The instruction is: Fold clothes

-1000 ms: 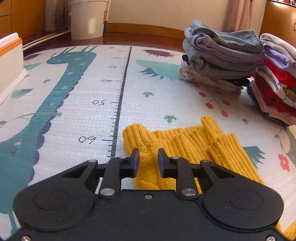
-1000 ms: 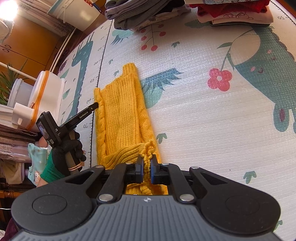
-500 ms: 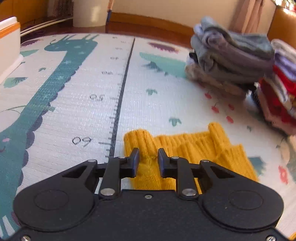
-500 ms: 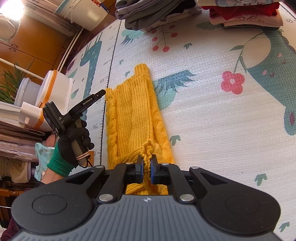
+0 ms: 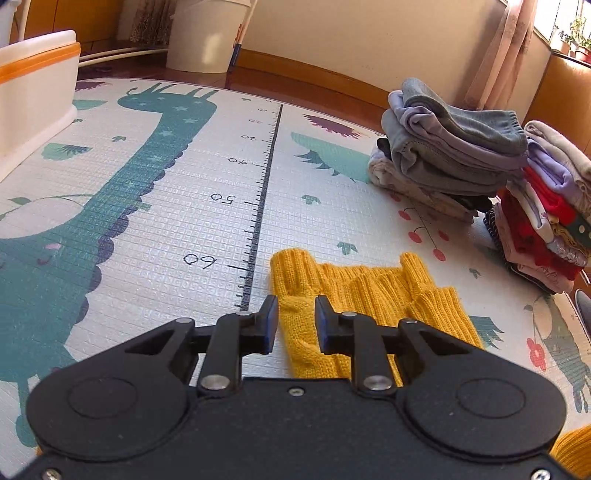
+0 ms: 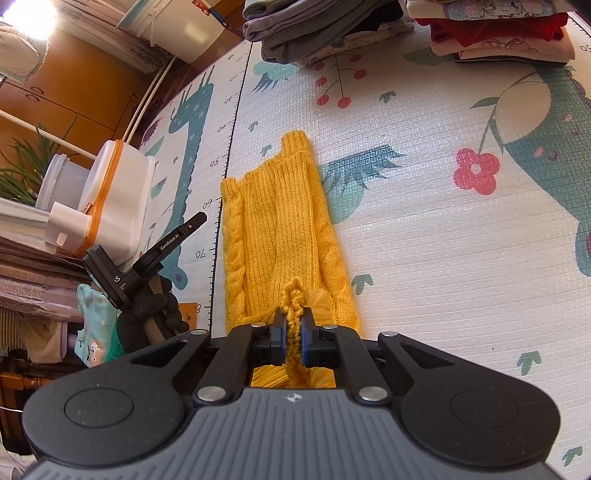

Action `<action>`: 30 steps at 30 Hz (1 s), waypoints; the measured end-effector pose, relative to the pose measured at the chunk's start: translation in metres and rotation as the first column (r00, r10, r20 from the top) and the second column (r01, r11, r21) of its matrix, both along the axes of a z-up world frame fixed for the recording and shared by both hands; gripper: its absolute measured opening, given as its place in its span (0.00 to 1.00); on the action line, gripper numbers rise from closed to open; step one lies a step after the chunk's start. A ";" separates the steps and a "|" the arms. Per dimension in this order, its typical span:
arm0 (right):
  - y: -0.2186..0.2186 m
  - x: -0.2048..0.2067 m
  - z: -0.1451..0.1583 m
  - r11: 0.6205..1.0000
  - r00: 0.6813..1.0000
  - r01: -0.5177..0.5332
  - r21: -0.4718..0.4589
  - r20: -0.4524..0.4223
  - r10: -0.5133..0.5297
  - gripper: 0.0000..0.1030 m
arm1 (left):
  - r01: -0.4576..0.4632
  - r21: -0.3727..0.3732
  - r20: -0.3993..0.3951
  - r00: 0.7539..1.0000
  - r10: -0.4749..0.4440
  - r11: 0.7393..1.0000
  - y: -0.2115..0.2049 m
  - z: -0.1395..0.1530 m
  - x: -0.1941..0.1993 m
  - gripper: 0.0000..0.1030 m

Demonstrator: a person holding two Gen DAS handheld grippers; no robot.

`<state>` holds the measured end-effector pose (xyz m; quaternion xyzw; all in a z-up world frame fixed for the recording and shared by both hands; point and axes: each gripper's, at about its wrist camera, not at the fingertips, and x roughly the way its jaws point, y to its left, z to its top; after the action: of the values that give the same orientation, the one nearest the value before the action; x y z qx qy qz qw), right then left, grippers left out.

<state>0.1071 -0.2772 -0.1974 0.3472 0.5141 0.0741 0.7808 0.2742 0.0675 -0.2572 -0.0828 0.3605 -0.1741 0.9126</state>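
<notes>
A yellow knitted sweater [image 6: 284, 221] lies lengthwise on the play mat [image 6: 424, 240], its sleeves folded over its body. My right gripper [image 6: 293, 328] is shut on a bunched fold of its near edge. In the left wrist view the sweater [image 5: 369, 291] lies just ahead. My left gripper [image 5: 295, 314] is open, hovering above the sweater's left sleeve with nothing between its fingers. From the right wrist view the left gripper [image 6: 192, 225] shows off the sweater's left side, held by a black-gloved hand.
Two stacks of folded clothes stand at the mat's far side: a grey one [image 5: 450, 155] and a red and white one [image 5: 546, 221]. A white box with an orange rim [image 5: 33, 99] sits at the left. A white bucket [image 5: 207, 33] stands by the wall.
My left gripper has lifted and drawn back from the sweater. My right gripper has pulled back a little, still holding the bunched edge.
</notes>
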 end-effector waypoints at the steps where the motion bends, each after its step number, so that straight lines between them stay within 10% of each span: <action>1: 0.001 0.000 0.001 1.000 1.000 -0.001 0.000 0.001 0.001 0.09 | 0.012 -0.008 0.000 1.000 -0.012 1.000 -0.007 0.002 0.000 0.19; 7: 0.003 0.001 0.002 1.000 1.000 0.006 -0.007 -0.001 -0.006 0.09 | 0.138 0.288 -0.023 0.990 -0.137 0.948 -0.073 -0.013 0.001 0.23; 9: 0.004 0.002 0.003 1.000 1.000 0.005 -0.007 0.001 -0.005 0.09 | 0.117 0.357 -0.012 0.993 -0.121 0.927 -0.081 -0.020 -0.001 0.09; 25: 0.003 0.003 0.005 1.000 1.000 0.013 -0.002 0.013 -0.013 0.09 | 0.045 0.079 0.043 0.998 -0.049 0.996 -0.032 0.011 -0.042 0.12; 30: 0.004 0.006 0.011 1.000 0.999 0.006 0.008 0.040 -0.007 0.09 | 0.034 0.018 -0.055 0.998 -0.033 0.999 -0.037 -0.013 -0.061 0.12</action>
<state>0.1131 -0.2732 -0.1868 0.3506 0.4970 0.0805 0.7897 0.2133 0.0306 -0.2700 -0.0728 0.3883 -0.1835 0.9001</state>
